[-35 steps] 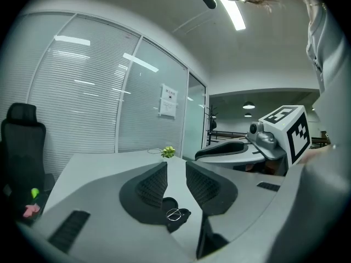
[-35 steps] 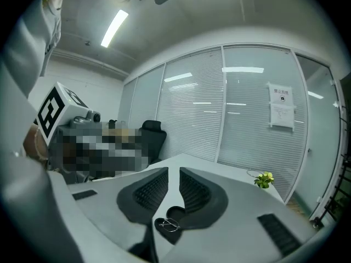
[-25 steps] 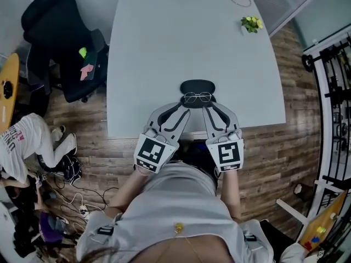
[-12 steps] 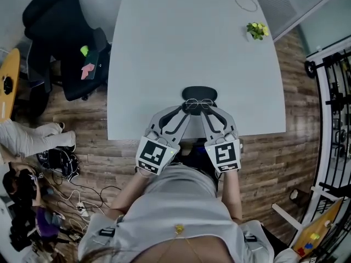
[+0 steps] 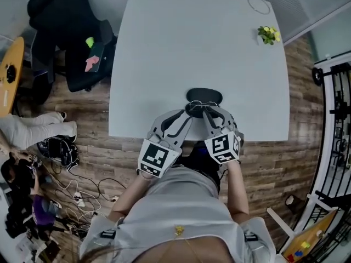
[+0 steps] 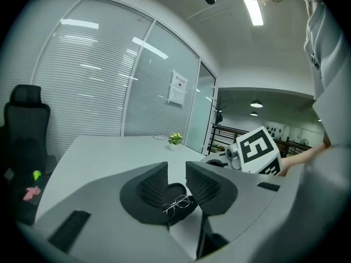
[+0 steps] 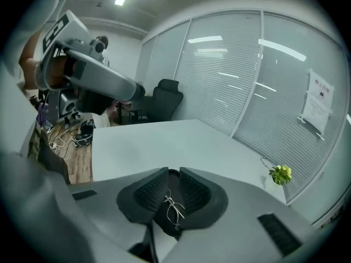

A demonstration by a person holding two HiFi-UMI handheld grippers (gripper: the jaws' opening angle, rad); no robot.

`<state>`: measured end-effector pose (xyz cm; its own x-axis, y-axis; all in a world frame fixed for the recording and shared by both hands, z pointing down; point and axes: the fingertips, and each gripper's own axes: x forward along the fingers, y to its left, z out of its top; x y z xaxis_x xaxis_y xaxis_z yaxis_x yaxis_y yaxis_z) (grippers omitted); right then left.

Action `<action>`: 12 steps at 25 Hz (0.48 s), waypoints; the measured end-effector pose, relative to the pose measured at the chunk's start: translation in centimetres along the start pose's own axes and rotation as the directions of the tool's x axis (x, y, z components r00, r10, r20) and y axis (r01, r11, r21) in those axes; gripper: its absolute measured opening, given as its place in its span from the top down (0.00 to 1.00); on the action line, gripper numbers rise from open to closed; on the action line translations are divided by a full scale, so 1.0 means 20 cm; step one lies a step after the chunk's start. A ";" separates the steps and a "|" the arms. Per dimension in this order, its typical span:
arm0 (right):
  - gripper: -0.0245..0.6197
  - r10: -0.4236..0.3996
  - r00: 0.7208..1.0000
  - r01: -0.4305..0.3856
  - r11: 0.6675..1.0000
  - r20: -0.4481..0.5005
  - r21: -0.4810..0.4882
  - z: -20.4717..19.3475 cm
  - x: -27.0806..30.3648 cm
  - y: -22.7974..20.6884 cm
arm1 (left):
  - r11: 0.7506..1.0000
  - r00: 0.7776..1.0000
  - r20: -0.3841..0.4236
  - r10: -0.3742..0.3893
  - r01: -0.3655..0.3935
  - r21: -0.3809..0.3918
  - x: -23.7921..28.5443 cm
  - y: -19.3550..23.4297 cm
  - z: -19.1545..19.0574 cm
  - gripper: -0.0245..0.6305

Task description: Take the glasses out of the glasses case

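One case [image 5: 204, 95]: black oval, flat on the table [image 5: 192, 48] near its front edge; glasses [image 7: 174, 208] lie on it.
Hidden: case's near half is behind both grippers' jaws; in the head view the glasses are barely readable.
Glasses: thin metal wire, round clear lenses.
Right gripper [image 7: 173, 179]: jaws nearly together, pinching one end of the glasses.
Left gripper [image 6: 176, 171]: jaws apart, nothing between, glasses just below them.

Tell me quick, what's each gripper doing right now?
Left gripper: open, holding nothing.
Right gripper: closed on one end of the glasses, as far as its view shows.
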<state>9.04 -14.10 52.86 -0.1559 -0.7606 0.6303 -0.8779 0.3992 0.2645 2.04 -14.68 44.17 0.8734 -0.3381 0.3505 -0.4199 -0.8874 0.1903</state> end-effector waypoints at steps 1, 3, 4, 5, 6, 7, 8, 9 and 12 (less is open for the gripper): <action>0.85 0.016 1.000 -0.016 1.000 -0.016 -0.013 -0.03 0.03 0.01 | 1.000 1.000 -0.002 0.007 -0.007 -0.008 0.00 0.01 0.00 0.79; 0.85 0.048 0.998 -0.050 0.998 -0.052 -0.037 -0.10 0.10 0.02 | 1.000 1.000 -0.010 0.021 -0.021 -0.019 0.00 0.02 -0.02 0.79; 0.85 0.061 0.995 -0.065 0.997 -0.072 -0.048 -0.14 0.13 0.03 | 0.999 0.999 -0.016 0.028 -0.028 -0.024 0.00 0.02 -0.03 0.79; 0.85 0.074 0.993 -0.080 0.995 -0.094 -0.059 -0.18 0.16 0.04 | 0.999 0.999 -0.021 0.035 -0.036 -0.028 0.00 0.02 -0.04 0.79; 0.85 0.086 0.990 -0.094 0.993 -0.115 -0.069 -0.21 0.19 0.04 | 0.998 0.999 -0.026 0.043 -0.044 -0.033 0.00 0.03 -0.05 0.79; 0.85 0.098 0.986 -0.109 0.991 -0.135 -0.077 -0.25 0.21 0.05 | 0.998 0.998 -0.029 0.052 -0.053 -0.039 -0.01 0.03 -0.06 0.79; 0.85 0.110 0.982 -0.124 0.989 -0.153 -0.083 -0.28 0.24 0.05 | 0.997 0.998 -0.033 0.061 -0.063 -0.045 -0.01 0.04 -0.07 0.79; 0.85 0.122 0.978 -0.138 0.986 -0.169 -0.090 -0.31 0.26 0.05 | 0.996 0.997 -0.037 0.071 -0.073 -0.050 -0.01 0.05 -0.07 0.79; 0.84 0.155 0.964 -0.185 0.974 -0.216 -0.127 -0.38 0.33 0.07 | 0.992 0.994 -0.049 0.102 -0.105 -0.066 -0.03 0.07 -0.10 0.79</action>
<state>10.19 -14.59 62.93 -0.1886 -0.5612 0.8059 -0.7689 0.5949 0.2342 0.45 -15.18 46.05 0.8129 -0.4107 0.4129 -0.5244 -0.8246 0.2123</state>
